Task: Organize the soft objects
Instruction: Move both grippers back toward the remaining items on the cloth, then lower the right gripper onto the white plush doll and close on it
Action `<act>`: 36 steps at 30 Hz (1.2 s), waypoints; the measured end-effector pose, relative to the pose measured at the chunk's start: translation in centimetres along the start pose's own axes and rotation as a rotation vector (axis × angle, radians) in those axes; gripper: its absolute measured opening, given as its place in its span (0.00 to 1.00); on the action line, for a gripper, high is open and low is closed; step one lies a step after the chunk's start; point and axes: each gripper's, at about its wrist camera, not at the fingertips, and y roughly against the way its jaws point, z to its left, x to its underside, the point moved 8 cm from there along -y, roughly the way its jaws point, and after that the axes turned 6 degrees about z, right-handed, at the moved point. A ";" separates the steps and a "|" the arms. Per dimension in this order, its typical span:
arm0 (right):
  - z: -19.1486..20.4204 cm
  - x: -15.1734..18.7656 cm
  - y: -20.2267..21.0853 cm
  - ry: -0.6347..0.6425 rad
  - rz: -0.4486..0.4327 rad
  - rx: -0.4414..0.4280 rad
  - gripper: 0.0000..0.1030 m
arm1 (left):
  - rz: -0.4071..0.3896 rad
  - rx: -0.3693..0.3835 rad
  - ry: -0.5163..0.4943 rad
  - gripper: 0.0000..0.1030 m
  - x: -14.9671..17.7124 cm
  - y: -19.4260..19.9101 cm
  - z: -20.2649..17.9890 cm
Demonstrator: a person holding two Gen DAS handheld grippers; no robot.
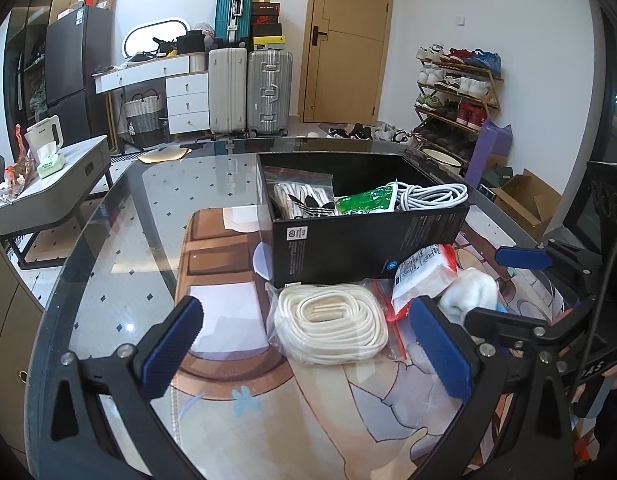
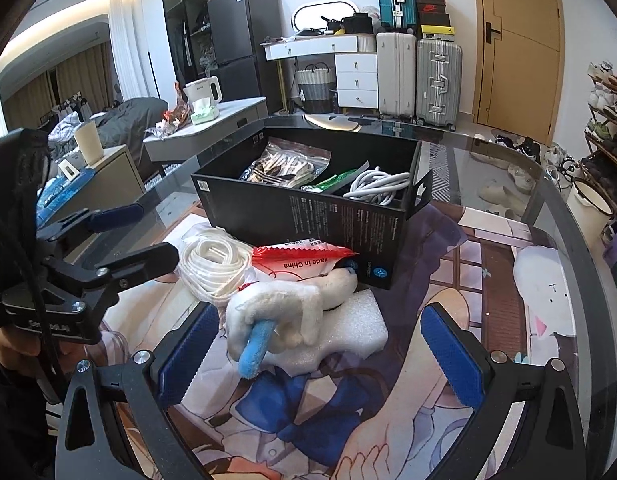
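An open black box [image 1: 364, 240] [image 2: 308, 208] stands on the mat and holds a bagged striped item [image 1: 304, 200], a green packet [image 1: 366, 200] and a coiled white cable [image 1: 432, 194] [image 2: 378, 186]. In front of it lie a bagged coil of cream rope [image 1: 330, 326] [image 2: 210, 264], a red-and-white packet [image 1: 422, 276] [image 2: 304, 260], a white plush toy with blue parts [image 2: 284, 320] [image 1: 470, 294] and a white foam block [image 2: 348, 336]. My left gripper [image 1: 308, 350] is open, just short of the rope. My right gripper [image 2: 320, 358] is open around the plush toy.
A round glass table [image 1: 120, 216] carries a printed cartoon mat [image 1: 236, 320]. A grey side table with a kettle [image 1: 48, 184] stands to the left. Suitcases [image 1: 248, 92], a white desk, a door and a shoe rack [image 1: 456, 92] line the back.
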 end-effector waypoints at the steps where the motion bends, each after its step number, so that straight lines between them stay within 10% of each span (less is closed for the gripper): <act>1: 0.0 0.0 -0.2 0.002 0.005 0.001 0.99 | 0.001 -0.001 0.000 1.00 0.0 0.0 0.0; 36: -1.1 -0.3 -2.2 0.028 0.051 0.069 0.86 | 0.006 -0.002 0.003 1.00 0.3 0.1 -0.1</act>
